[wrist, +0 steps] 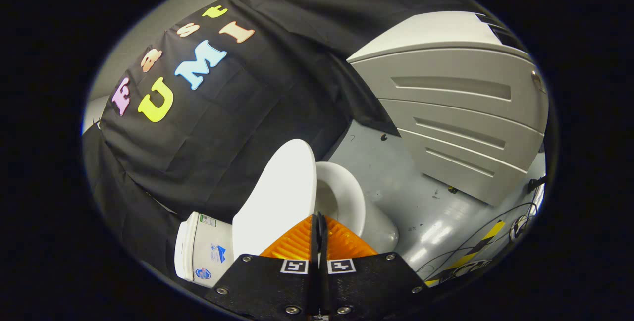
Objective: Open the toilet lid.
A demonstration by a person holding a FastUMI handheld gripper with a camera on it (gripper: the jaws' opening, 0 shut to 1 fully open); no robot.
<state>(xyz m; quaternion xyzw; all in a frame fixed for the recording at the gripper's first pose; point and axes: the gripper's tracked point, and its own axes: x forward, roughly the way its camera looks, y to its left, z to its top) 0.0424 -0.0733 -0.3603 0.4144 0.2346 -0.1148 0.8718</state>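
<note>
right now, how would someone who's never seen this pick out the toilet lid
Start at the white toilet on the grey floor, in front of the black cloth wall. The toilet lid is the flat white oval standing raised just beyond the closed tool, between the cistern and the open seat ring.

Raised toilet lid (277, 197) just beyond closed fingers (297, 244).

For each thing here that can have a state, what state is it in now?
toilet lid: raised, standing up off the seat
toilet seat: down on the bowl, uncovered
hand-held gripper: fingers closed together, nothing between them, just before the lid's edge
cabinet drawers: all closed
</note>
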